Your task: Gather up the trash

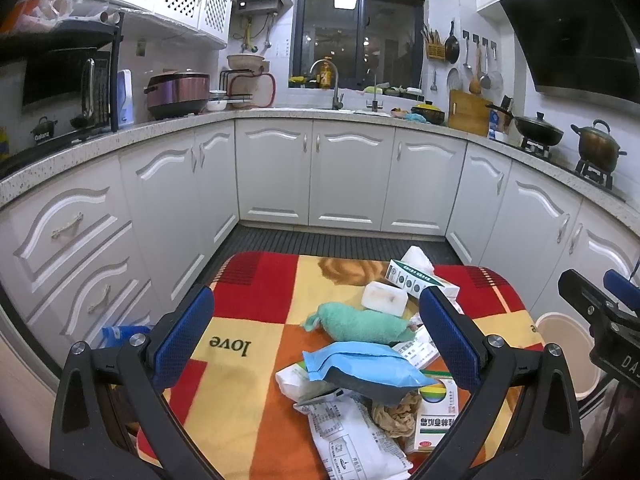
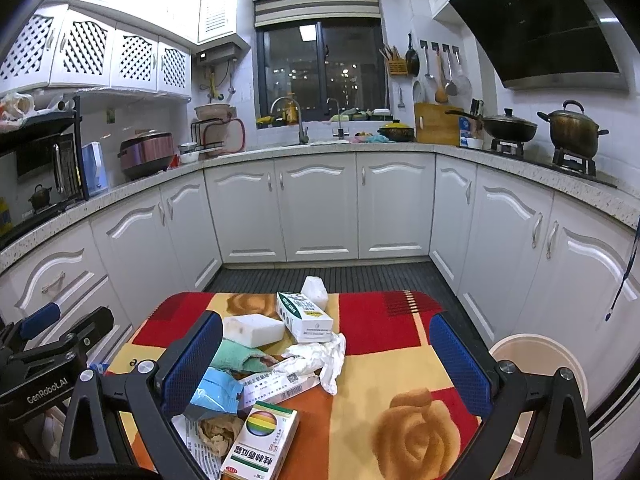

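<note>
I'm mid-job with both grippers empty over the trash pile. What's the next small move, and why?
Probably lower the right gripper onto the crumpled white tissue and close. Both grippers are open and hold nothing; the tissue lies loose on the blanket, near the middle between the right fingers, and nothing covers it. The white bin stands just to the right for the drop.

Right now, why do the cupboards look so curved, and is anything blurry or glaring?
Left wrist view: the wide lens bows the cupboards and counter, corners go black, and the ceiling light reflects in the dark window. Right wrist view: same bending; the trash on the cloth looks sharp, with no obvious blur.
</note>
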